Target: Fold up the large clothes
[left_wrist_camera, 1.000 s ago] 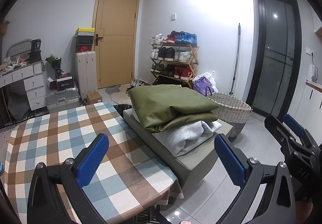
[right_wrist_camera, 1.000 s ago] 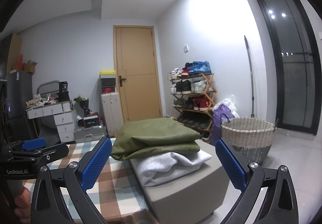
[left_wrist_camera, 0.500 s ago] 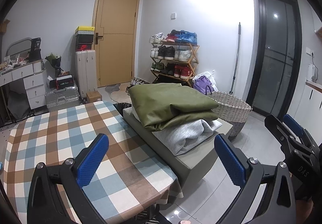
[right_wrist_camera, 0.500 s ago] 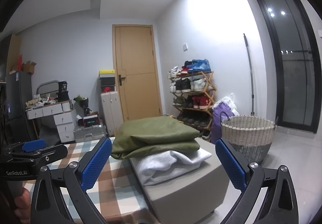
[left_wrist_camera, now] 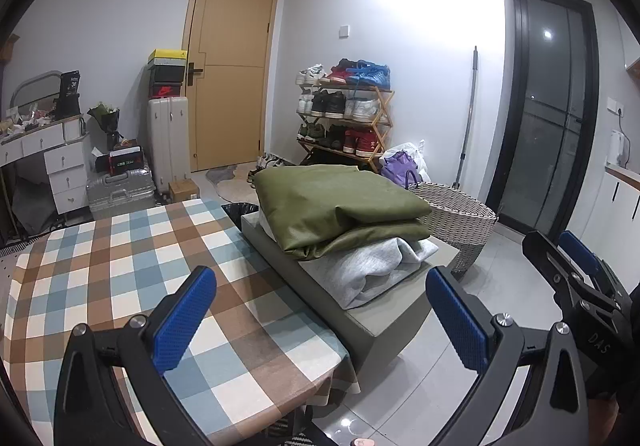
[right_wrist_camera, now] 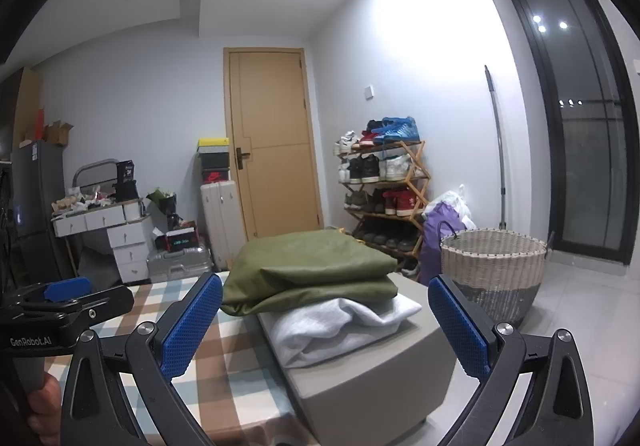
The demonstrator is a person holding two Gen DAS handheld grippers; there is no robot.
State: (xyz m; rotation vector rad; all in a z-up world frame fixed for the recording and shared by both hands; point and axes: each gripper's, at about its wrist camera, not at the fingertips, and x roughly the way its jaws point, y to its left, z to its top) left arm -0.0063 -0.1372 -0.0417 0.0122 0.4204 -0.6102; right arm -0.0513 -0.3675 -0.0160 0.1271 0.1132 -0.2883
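A folded olive-green garment (left_wrist_camera: 336,205) (right_wrist_camera: 308,270) lies on top of a folded light grey garment (left_wrist_camera: 368,266) (right_wrist_camera: 340,326), both stacked on a grey box-shaped ottoman (left_wrist_camera: 360,318) (right_wrist_camera: 380,378) beside the checked table (left_wrist_camera: 120,266) (right_wrist_camera: 224,366). My left gripper (left_wrist_camera: 320,322) hovers open over the table's near right corner, nothing between its blue pads. My right gripper (right_wrist_camera: 324,326) is open too, held a little short of the stack and level with it, empty. The right gripper also shows at the right edge of the left wrist view (left_wrist_camera: 576,278), and the left gripper at the left edge of the right wrist view (right_wrist_camera: 68,298).
A woven laundry basket (left_wrist_camera: 456,221) (right_wrist_camera: 492,278) stands on the tiled floor right of the ottoman. Behind are a shoe rack (left_wrist_camera: 344,117), a purple bag (left_wrist_camera: 400,173), a mop pole (left_wrist_camera: 468,113), suitcases (left_wrist_camera: 168,141), a white drawer desk (left_wrist_camera: 44,161) and a wooden door (left_wrist_camera: 232,69).
Both views have shifted only slightly; the left gripper has eased a little lower and nearer the table. Both grippers stay open and empty.
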